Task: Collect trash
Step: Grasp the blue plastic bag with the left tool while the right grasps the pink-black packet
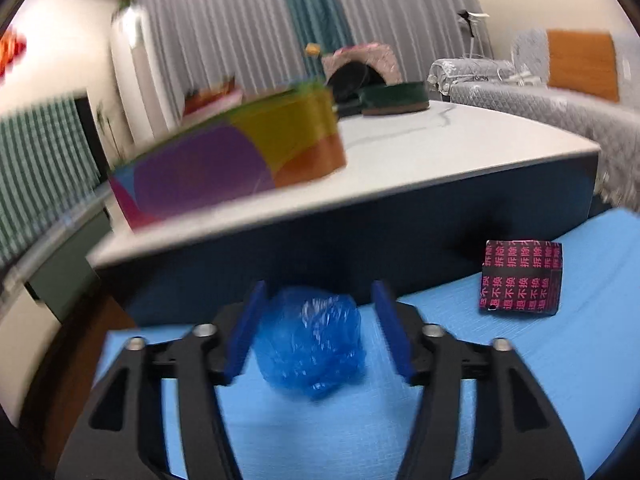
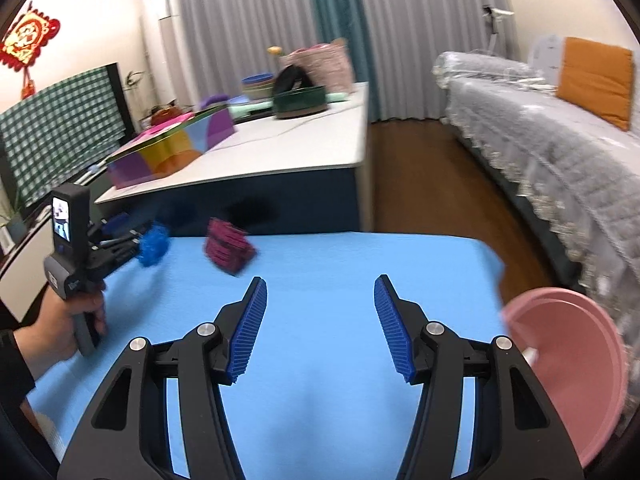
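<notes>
Crumpled blue plastic bag [image 1: 310, 342] sits on the blue mat [image 1: 500, 360], near its far left corner, btwn the left gripper [image 1: 318, 330]'s two blue pads. Pads stand clear of the bag on both sides w/ a gap each side, so the left gripper is released, not squeezing it. In the right wrist view the same bag [image 2: 153, 245] shows just ahead of that gripper, which a hand [image 2: 78, 316] grips by the handle at the mat's left edge.

Just right of the bag, also on the mat, lies a small black box w/ pink characters [image 1: 520, 278]; blurred in the right wrist view [image 2: 229, 250]. Bag & box are apart.

Right gripper [image 2: 320, 330] hangs over the mat's near middle, fingers spread, nothing btwn them. A pink basin [image 2: 576, 364] sits at the mat's right edge, just right of that gripper.

Beyond the mat: a white-topped table [image 1: 440, 148] carrying a multicolour box [image 1: 228, 160] at left and a dark green round tin [image 1: 394, 98] farther back. Grey covered sofa [image 2: 560, 120] at right w/ an orange cushion [image 2: 596, 80].
</notes>
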`<state>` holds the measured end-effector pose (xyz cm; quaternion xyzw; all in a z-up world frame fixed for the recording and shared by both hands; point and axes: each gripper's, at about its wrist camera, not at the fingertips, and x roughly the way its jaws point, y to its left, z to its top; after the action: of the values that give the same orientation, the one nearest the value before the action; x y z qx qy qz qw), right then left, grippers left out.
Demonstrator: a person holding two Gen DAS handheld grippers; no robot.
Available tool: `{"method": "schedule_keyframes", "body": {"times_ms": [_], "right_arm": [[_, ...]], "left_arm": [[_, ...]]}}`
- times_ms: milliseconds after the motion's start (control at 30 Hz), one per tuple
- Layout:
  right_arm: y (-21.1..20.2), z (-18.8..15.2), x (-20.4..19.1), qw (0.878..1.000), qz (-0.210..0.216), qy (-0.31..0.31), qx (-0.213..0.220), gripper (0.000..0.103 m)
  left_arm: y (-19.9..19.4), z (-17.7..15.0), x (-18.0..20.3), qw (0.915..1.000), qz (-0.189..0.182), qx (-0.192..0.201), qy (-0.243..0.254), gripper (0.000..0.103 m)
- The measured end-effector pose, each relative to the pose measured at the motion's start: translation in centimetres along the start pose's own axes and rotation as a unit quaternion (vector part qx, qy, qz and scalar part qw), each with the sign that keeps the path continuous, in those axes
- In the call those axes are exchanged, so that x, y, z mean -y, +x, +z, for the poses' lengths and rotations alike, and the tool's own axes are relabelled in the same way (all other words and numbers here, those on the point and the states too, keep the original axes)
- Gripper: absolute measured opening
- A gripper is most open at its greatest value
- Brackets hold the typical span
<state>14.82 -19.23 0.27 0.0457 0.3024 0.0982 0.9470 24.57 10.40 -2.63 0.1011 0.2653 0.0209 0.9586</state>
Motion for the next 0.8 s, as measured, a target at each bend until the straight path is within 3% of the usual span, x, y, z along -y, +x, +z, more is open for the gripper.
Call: {"method": "schedule_keyframes", "body": {"times_ms": [167,367,600,667,800], "right_arm": [[6.7,1.6,-4.0,0.998,0.049,-0.001,-0.032,0.056],[12.6,2.7,-6.0,0.996,0.052,0.001,-0.068,0.056],[16.4,3.6,-7.5,0.992,0.069,-0.015,-0.102,0.056],[16.8,3.6,-7.8,0.991,0.073,-0.021,-0.110,0.044],[16.5,3.4,-7.7,0.989,0.088,-0.011,-0.118,0.033]], "left_arm": [[2.0,0.2,-0.5,0.9980,-0.024,-0.052,-0.026,0.062],[3.4,-0.5,-1.2,0.9947,-0.039,-0.081,-0.051,0.060],[4.1,-1.1,-1.5,0.9915,-0.049,-0.102,-0.064,0.037],[4.2,-1.2,-1.4,0.9910,-0.053,-0.105,-0.064,0.019],[4.2,-1.2,-1.0,0.9911,-0.058,-0.104,-0.060,0.007]]}}
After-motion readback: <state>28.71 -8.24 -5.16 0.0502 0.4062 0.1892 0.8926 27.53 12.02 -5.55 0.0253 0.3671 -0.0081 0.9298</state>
